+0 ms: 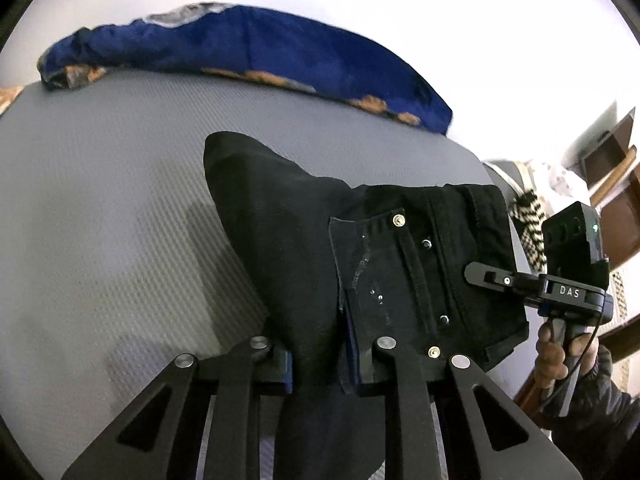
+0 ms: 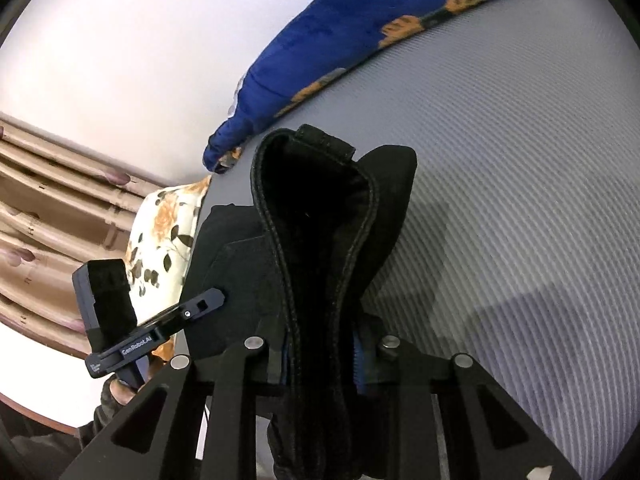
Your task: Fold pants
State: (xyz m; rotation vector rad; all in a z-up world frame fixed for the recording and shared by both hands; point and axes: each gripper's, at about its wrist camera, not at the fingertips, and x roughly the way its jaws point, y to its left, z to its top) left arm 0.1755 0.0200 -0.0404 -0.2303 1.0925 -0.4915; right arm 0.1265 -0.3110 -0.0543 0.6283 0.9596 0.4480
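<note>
Mid-fold: black denim pants (image 1: pixel 384 264) bunched at frame centre above the grey ribbed mat (image 1: pixel 100 184), left gripper (image 1: pixel 326 354) and right gripper (image 2: pixel 320 354) both clamping fabric; final fold and lay-down remain

Two markings can be read. In the left wrist view, the right hand-held gripper (image 1: pixel 476 272) carries the white letters "DAS" on its black body. In the right wrist view, the left hand-held gripper (image 2: pixel 216 296) bears "GenRobot.AI" along its side; smaller print beside it is illegible.
</note>
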